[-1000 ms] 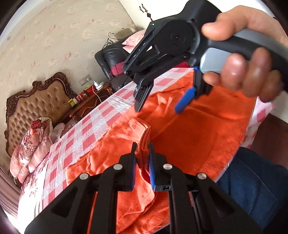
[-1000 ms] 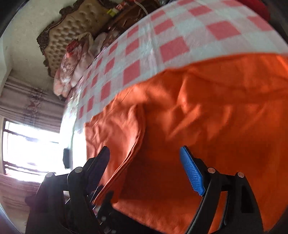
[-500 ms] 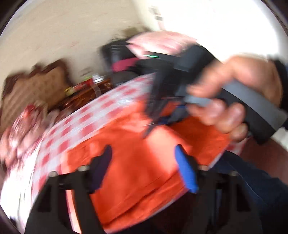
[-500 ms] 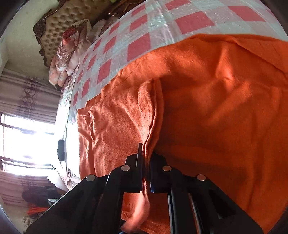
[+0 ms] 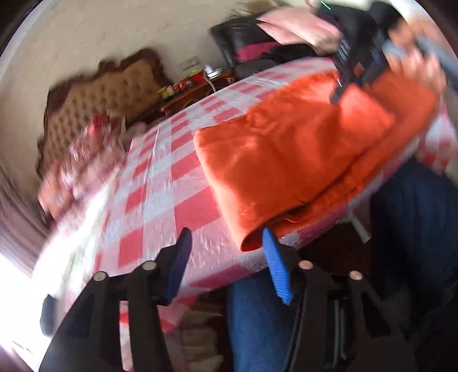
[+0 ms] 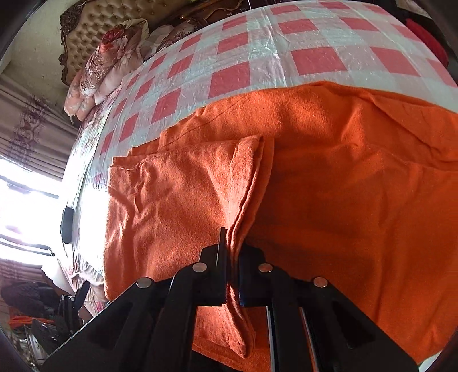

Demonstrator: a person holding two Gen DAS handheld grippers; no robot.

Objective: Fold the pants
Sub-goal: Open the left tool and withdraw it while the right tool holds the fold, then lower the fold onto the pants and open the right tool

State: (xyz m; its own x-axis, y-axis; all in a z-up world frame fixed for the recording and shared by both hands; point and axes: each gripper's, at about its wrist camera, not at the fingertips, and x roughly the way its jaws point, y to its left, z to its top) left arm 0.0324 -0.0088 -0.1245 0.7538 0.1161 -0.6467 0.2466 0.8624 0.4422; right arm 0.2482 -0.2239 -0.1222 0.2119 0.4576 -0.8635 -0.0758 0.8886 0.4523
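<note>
Just ahead of the right gripper (image 6: pixel 230 257), whose black fingers (image 6: pixel 213 274) are clenched on a doubled edge of the orange pants (image 6: pixel 329 200), the cloth is soft, fuzzy fleece, creased into ridges. The pinched fold rises from between the fingers and runs away from them as a thick layered flap; left of it lies a rumpled panel, right of it a broad smooth spread. A second ago these fingers stood wide apart over the cloth; half a second ago they had already closed on this edge.

The left gripper (image 5: pixel 226 257) has blue ribbed pads on its fingers (image 5: pixel 276 271), which stand apart with nothing between them, having just opened wide and then drawn partly in. A second ago they pinched a pants fold; now the rounded, rolled end of the pants (image 5: pixel 286 160) sits just beyond the right-hand finger, untouched. This view is blurred.

Beyond both pairs of fingers stretches the table (image 6: pixel 286 43), covered in a glossy, crinkled red-and-white checked cloth. Farthest off are a tufted headboard (image 6: pixel 114 17) with carved dark trim and floral bedding (image 6: pixel 100 65).
</note>
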